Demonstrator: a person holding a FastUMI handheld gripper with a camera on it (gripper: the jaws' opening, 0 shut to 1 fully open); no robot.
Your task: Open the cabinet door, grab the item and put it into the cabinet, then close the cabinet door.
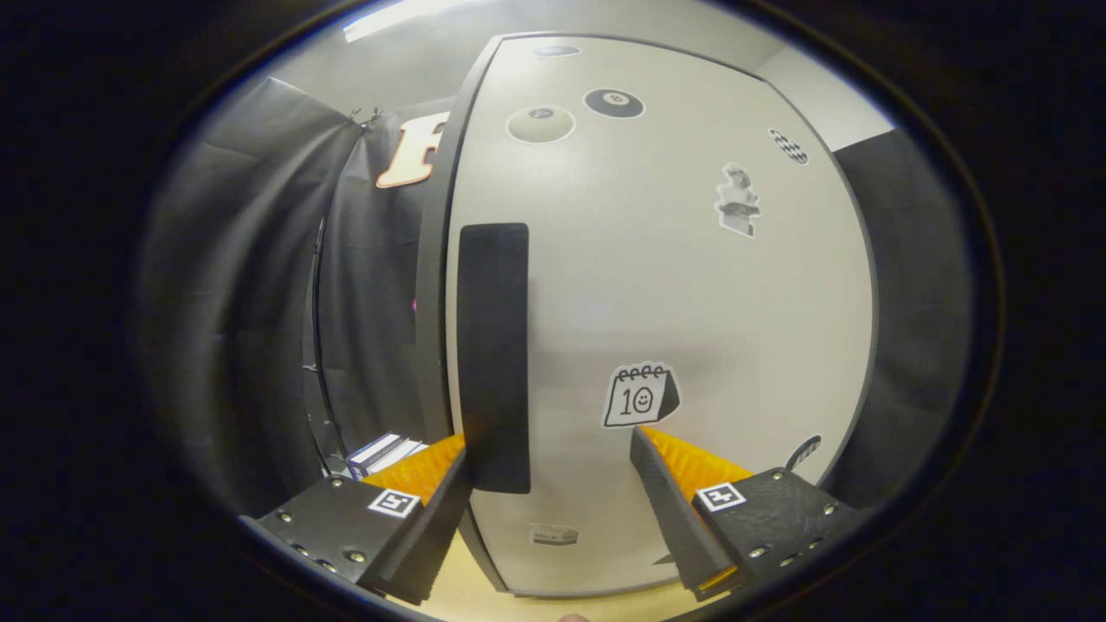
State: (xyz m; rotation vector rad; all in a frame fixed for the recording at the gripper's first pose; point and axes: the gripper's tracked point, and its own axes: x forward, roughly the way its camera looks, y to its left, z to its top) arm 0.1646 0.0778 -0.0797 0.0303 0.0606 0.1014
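Observation:
The cabinet door (674, 285) is a pale panel with several stickers, standing close in front of me. A tall black handle (493, 345) runs vertically along its left edge. My gripper (549, 449) is open, and its fingers straddle the lower end of the handle. The handle sits right beside the left finger and well away from the right one. The right fingertip lies just under a calendar sticker (639, 396). A blue and white box (380, 452) lies on the table to the left of the cabinet, partly hidden behind the left finger.
The cabinet's dark side edge (432, 259) runs down just left of the door. Black cloth walls (259, 285) close in on the left and right. A light wooden tabletop (471, 596) lies below the fingers.

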